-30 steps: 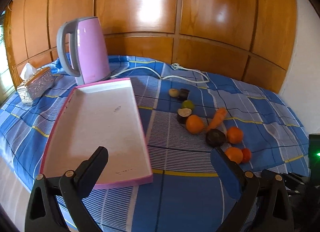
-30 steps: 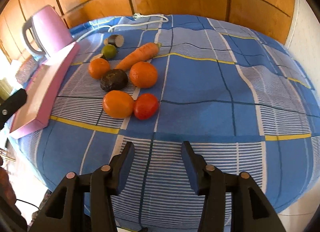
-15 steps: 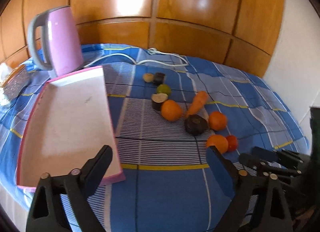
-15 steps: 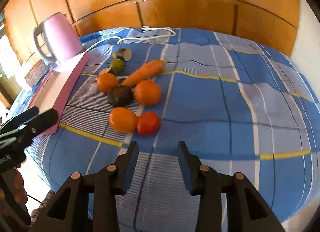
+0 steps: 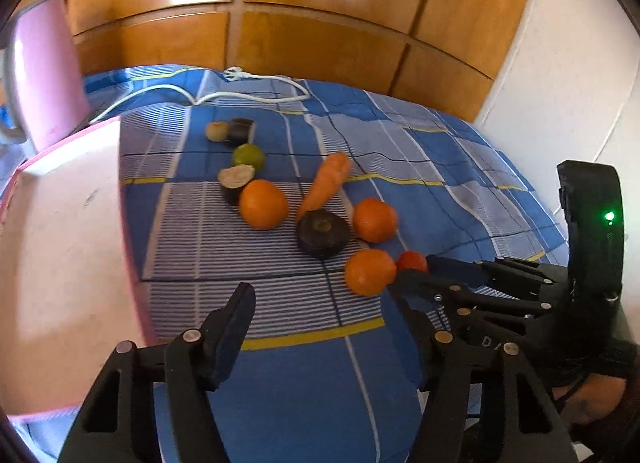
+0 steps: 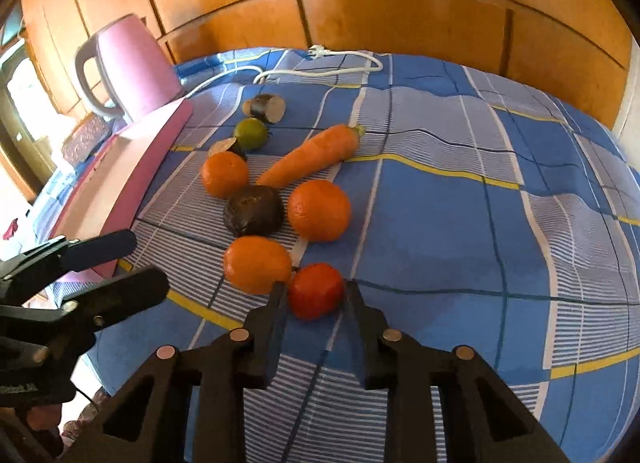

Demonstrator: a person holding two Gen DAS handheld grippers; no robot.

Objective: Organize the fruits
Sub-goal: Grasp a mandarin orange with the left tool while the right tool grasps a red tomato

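Fruits lie on the blue checked cloth (image 6: 460, 223): a small red tomato (image 6: 316, 290), three oranges (image 6: 258, 263) (image 6: 319, 209) (image 6: 224, 174), a dark round fruit (image 6: 253, 210), a carrot (image 6: 312, 156), a lime (image 6: 251, 133) and cut dark pieces (image 6: 266, 108). My right gripper (image 6: 316, 295) is open, with a finger on each side of the tomato. My left gripper (image 5: 324, 311) is open and empty above the cloth, between the pink tray (image 5: 60, 247) and the fruit (image 5: 370, 271). The right gripper shows in the left wrist view (image 5: 416, 269) at the tomato (image 5: 412, 261).
A pink kettle (image 6: 128, 71) stands behind the tray (image 6: 132, 179), its white cord (image 6: 320, 65) trailing over the cloth. A silver tissue box (image 6: 84, 135) sits at the left. Wooden panels (image 6: 360, 3) back the table. The cloth's front edge is near both grippers.
My right gripper has moved forward until its fingers flank the tomato. My left gripper has swung right, away from the tray and toward the fruit.
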